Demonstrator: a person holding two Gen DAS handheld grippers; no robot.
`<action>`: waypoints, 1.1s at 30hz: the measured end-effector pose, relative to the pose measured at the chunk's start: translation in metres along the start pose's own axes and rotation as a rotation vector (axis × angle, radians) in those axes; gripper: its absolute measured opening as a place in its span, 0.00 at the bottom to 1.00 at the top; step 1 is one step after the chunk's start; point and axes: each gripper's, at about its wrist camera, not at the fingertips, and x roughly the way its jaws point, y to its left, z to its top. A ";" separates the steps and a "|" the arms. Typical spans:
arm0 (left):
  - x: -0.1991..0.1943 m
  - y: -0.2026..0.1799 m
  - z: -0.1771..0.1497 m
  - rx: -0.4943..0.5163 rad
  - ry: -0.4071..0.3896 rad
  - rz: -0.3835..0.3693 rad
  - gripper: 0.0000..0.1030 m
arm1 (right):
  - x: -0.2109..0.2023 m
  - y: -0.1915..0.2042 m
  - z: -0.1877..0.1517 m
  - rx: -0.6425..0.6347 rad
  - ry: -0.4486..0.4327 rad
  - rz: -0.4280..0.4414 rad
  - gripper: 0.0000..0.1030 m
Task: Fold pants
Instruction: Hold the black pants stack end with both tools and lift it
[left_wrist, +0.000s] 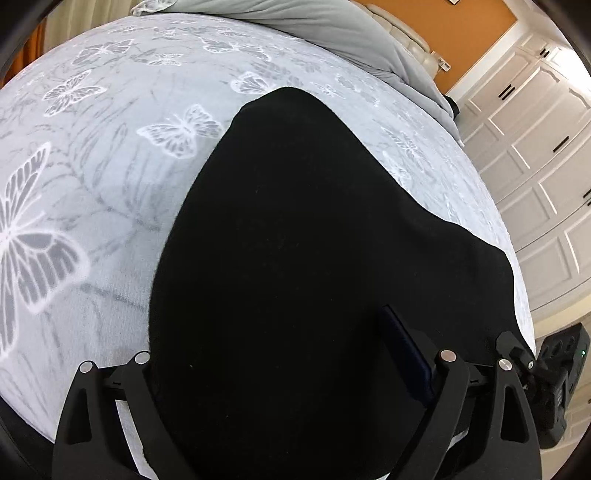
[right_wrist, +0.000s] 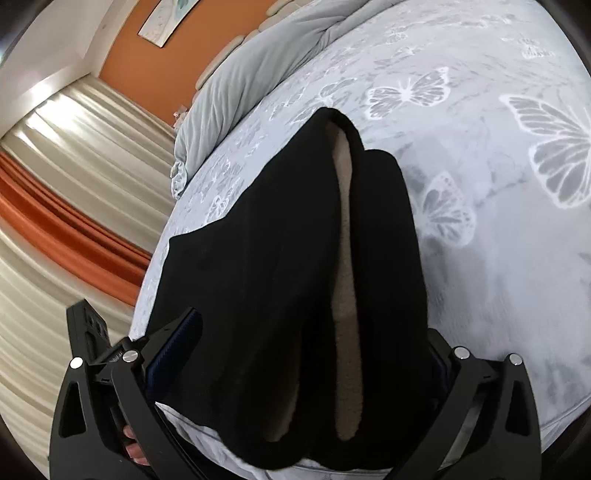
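Folding step: fold just laid; pants (left_wrist: 295, 240) flat on bedspread (left_wrist: 92, 166).
Left gripper (left_wrist: 280, 376): released, straddling cloth.
Right gripper (right_wrist: 295, 369): released, lining strip (right_wrist: 345, 295) toward 12 o'clock.
Next move: re-grasp near hem, fold toward 12 o'clock.

Black pants (left_wrist: 314, 258) between wide-apart left claw (left_wrist: 277, 354) fingers

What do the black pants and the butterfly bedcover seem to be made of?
The black pants look like thick, matte knit or fleece: fuzzy edges, no shine, and a pale beige pile lining showing at the opening. The butterfly bedcover looks like soft, plush woven or velvety fabric: the white and grey butterflies have blurred, brushed outlines. Exact fibres cannot be told.
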 end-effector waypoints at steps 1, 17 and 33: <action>0.000 0.000 -0.001 0.000 0.000 0.003 0.87 | 0.000 0.002 -0.001 -0.013 -0.006 -0.007 0.96; 0.006 -0.004 -0.002 -0.025 -0.020 0.029 0.95 | 0.002 0.003 0.003 0.018 -0.044 -0.046 0.86; -0.048 0.016 -0.023 -0.074 0.004 -0.018 0.33 | -0.021 0.004 -0.018 0.057 0.078 0.004 0.42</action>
